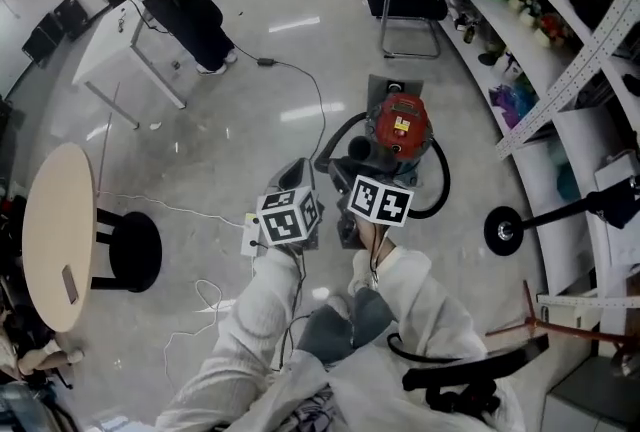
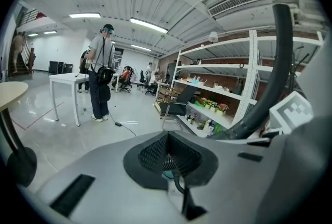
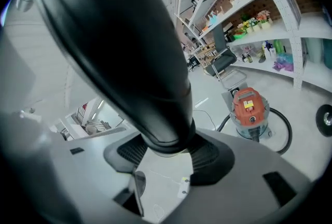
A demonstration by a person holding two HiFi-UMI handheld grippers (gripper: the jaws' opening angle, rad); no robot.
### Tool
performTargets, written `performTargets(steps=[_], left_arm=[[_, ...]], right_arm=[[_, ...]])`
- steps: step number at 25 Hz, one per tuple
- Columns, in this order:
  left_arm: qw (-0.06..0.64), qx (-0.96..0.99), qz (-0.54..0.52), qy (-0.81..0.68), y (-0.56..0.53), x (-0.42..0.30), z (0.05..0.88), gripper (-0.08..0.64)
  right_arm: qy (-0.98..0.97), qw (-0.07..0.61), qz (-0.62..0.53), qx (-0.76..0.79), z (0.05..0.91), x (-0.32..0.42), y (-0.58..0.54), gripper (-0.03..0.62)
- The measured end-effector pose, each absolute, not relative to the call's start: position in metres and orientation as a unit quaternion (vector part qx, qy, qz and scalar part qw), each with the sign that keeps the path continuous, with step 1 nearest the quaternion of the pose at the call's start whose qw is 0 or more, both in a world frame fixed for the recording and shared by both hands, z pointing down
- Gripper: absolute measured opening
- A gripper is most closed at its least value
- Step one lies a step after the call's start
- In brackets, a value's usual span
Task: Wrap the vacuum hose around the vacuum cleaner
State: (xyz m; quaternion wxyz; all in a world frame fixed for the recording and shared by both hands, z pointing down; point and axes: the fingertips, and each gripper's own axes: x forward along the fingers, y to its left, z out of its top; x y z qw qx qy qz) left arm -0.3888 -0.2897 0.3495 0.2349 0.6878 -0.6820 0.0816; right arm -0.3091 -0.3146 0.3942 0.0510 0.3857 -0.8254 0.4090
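The left gripper (image 2: pixel 167 141) is nearly shut. In its own view the black pads (image 2: pixel 148 158) meet at their tips, leaving only a narrow slot lower down. Something small and ribbed sits in that slot with a thin dark cord beside it, but I cannot tell what either is. No part of the vacuum hose (image 3: pixel 129 52) lies between these jaws.

Just to its right, the right gripper (image 3: pixel 168 148) is clamped on the hose. The thick, smooth black end passes between its pads (image 3: pixel 210 154) and rises toward the upper left, filling much of that view. From the left gripper view the same black tube stands as a tall curve at the right edge.

Further right and beyond both grippers, the red-topped vacuum cleaner (image 1: pixel 402 125) stands upright on the grey floor (image 1: pixel 250 100). The rest of the hose lies on the floor in a loose loop, curving out from the cleaner's left side and round its right side. It is beside the body, not wound on it.

In the head view both sets of jaws are hidden under the marker cubes (image 1: pixel 290 217), and the hose run between the floor loop and the right gripper passes out of sight beneath them. The tube's upper end is cut off by the edge of the right gripper view. The part of the loop behind the cleaner cannot be seen.
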Motion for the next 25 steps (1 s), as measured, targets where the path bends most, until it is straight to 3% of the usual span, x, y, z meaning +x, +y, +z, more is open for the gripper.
performTargets(steps=[7, 18, 25], left_arm=[[0.238, 0.692, 0.098, -0.675, -0.25, -0.324, 0.375, 0.002], [0.286, 0.714, 0.116, -0.629, -0.193, -0.126, 0.492, 0.003], [0.283, 0.738, 0.136, -0.597, -0.185, -0.079, 0.572, 0.003]], right_arm=[[-0.809, 0.042, 0.43, 0.399, 0.436, -0.221, -0.256, 0.252], [-0.781, 0.044, 0.46, 0.421, 0.537, -0.029, -0.205, 0.252], [-0.754, 0.021, 0.484, 0.443, 0.62, 0.033, -0.184, 0.252]])
